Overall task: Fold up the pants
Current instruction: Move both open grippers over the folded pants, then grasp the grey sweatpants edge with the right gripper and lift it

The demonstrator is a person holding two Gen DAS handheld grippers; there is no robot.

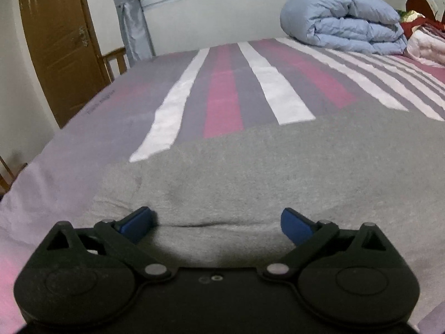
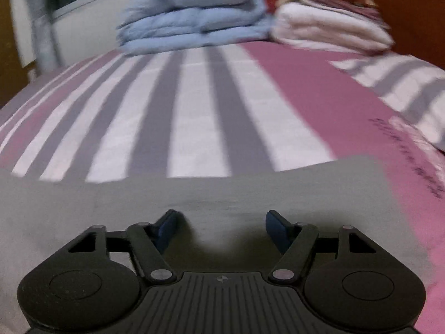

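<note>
Grey pants lie flat on the striped bed, spread across the near part of both views. In the left wrist view my left gripper is open, its blue fingertips resting low over the cloth beside a small crease. In the right wrist view the pants show as a grey band with a straight far edge and a corner at the right. My right gripper is open just above the cloth, holding nothing. That view is blurred.
The bed sheet has pink, white and grey stripes. A folded blue duvet and folded blankets sit at the far side, near a headboard. A wooden door and curtain stand left; the bed edge drops off at left.
</note>
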